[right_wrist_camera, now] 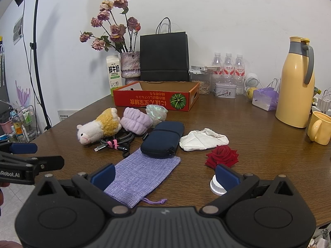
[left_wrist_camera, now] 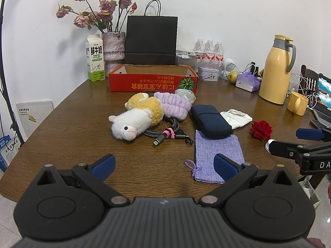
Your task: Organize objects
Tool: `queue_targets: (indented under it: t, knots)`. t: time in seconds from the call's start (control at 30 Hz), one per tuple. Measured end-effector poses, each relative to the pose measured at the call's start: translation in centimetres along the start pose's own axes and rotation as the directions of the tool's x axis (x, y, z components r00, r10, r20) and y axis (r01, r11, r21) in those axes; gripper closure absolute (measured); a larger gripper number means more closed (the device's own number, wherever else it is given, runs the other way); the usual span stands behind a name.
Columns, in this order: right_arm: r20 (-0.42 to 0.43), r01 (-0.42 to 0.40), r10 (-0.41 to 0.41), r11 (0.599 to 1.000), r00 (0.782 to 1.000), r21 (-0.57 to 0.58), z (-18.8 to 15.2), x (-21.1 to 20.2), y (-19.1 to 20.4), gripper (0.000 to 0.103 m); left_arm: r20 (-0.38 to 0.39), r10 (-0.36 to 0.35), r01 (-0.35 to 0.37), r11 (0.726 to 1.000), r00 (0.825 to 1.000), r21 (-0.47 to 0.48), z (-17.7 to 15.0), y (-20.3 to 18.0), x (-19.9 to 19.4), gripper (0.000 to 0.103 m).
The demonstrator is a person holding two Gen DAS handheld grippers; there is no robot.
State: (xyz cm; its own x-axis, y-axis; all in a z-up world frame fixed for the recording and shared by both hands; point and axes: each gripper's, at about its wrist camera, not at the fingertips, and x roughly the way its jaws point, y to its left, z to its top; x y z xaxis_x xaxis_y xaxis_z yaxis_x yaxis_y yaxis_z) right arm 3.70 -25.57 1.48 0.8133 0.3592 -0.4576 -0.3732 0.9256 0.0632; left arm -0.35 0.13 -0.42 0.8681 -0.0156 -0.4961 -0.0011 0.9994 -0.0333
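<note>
Both grippers (left_wrist_camera: 163, 168) (right_wrist_camera: 165, 177) spread wide, empty, above table (left_wrist_camera: 72, 124).

- Left gripper (left_wrist_camera: 164, 165): fingers spread wide apart, holding nothing, level and low above the table (left_wrist_camera: 82, 124) near its front edge.
- Right gripper (right_wrist_camera: 165, 174): fingers also spread wide, nothing held, hovering beside the left one, both facing the same way.

My left gripper (left_wrist_camera: 163, 166) hangs wide open over the tabletop (left_wrist_camera: 72, 124), near the plush alpaca (left_wrist_camera: 134, 121), lilac pouch (left_wrist_camera: 217, 153) beside it.
</note>
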Motion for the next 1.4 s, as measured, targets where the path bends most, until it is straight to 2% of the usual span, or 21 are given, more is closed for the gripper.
queue_targets:
  t: [0.7, 1.4]
  knots:
    - [-0.006, 0.005, -0.005, 1.0, 1.0, -0.001, -0.2, 0.2, -0.1, 0.0, -0.009, -0.005, 0.005, 1.0, 1.0, -0.001, 0.0, -0.1, 0.2, 0.0]
    - [-0.058, 0.061, -0.062, 0.998, 0.996, -0.031, -1.3, 2.0, -3.0, 0.0, -0.083, -0.034, 0.035, 0.999, 0.996, 0.004, -0.3, -1.9, 3.2, 0.0]
